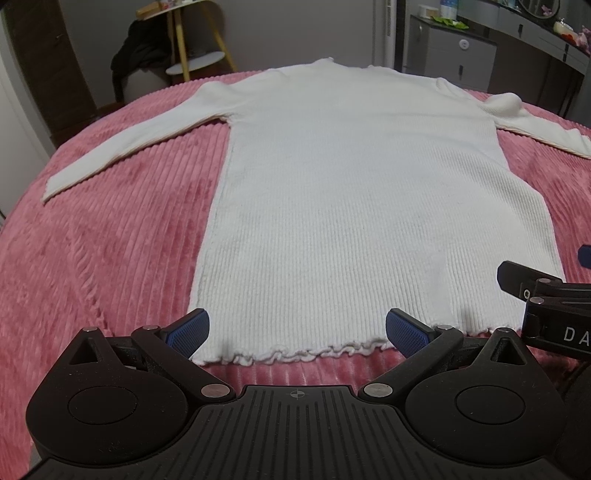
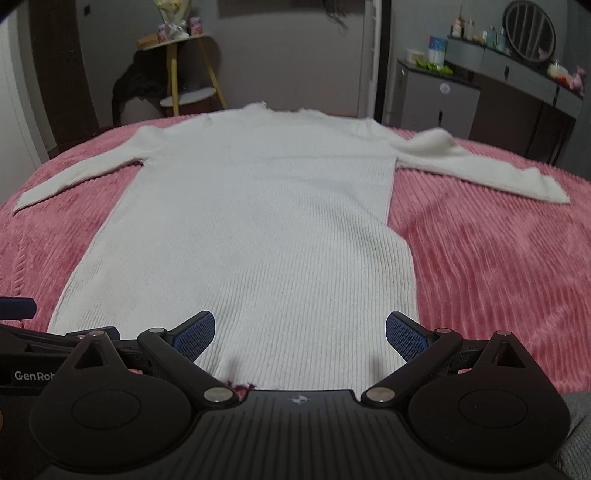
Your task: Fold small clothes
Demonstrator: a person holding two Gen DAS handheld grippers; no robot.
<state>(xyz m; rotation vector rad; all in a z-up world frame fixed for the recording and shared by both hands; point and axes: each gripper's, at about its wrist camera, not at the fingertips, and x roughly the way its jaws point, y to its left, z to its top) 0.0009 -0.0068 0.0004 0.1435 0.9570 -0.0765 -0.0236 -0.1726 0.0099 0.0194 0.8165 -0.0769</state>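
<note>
Lying flat just ahead of both spread grippers (image 1: 297, 330) (image 2: 300, 332), white sweater (image 1: 354, 206) on pink bedspread (image 1: 110, 240).

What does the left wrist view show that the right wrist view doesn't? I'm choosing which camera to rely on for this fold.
Only the left wrist view shows the sweater's frilled hem whole; the right sleeve runs off frame. Only the right wrist view shows the right sleeve's cuff and the oval mirror. Both show the white sweater flat on the pink bedspread, its left sleeve spread out, and the open left gripper and right gripper near the hem.
</note>
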